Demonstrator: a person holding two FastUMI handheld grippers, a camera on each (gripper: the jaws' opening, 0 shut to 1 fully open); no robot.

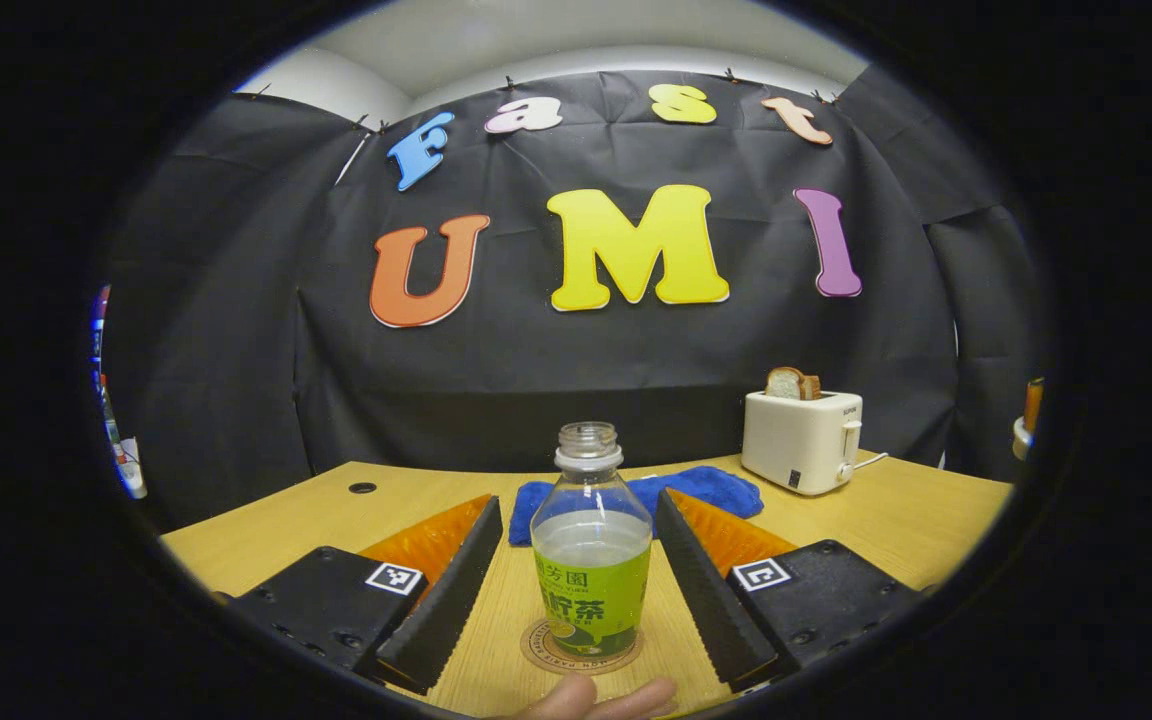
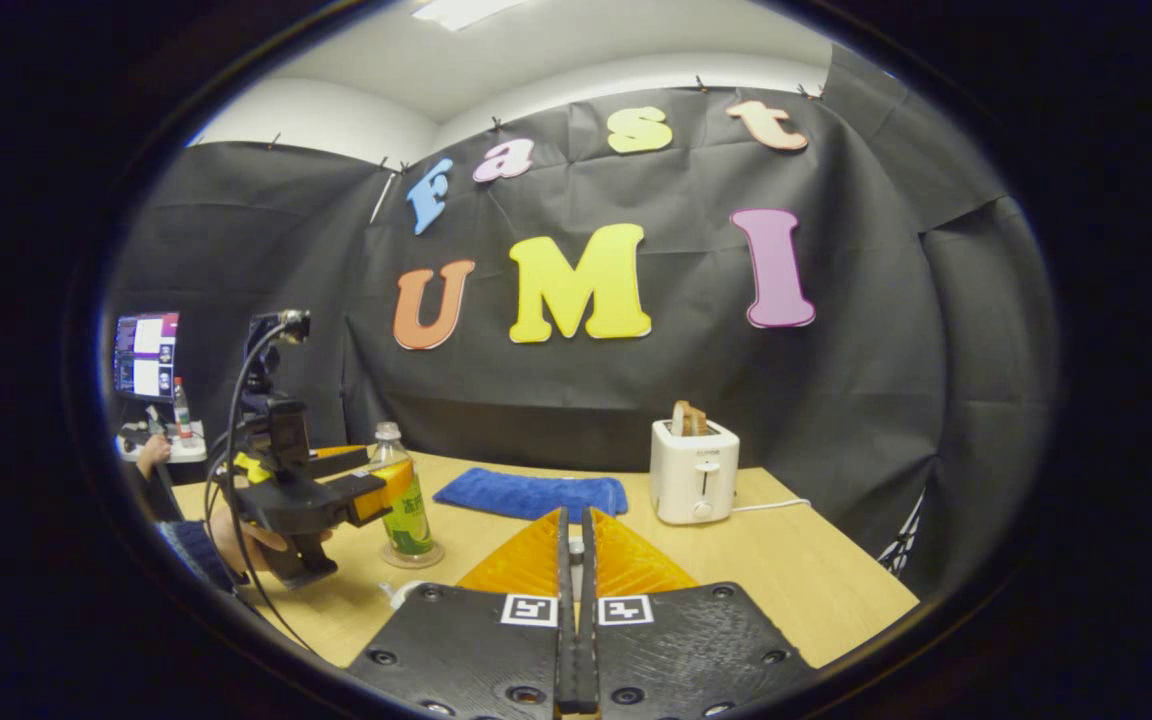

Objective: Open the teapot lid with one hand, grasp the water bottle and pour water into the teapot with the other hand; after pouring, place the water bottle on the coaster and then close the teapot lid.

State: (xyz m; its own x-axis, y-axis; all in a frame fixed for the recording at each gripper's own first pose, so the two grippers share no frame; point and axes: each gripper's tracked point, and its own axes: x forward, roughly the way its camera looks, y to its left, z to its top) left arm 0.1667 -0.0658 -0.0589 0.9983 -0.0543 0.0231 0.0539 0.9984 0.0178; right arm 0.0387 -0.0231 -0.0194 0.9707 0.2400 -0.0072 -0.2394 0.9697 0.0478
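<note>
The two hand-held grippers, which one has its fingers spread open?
The left hand-held gripper: its fingers stand apart on either side of the water bottle on the coaster. The right hand-held gripper has its fingers closed together.

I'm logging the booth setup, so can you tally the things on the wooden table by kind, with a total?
Clear plastic bottle with green label, no cap: 1
Round brown coaster under the bottle: 1
Blue folded cloth: 1
White toaster with bread slices in its slots: 1
Total: 4
</note>
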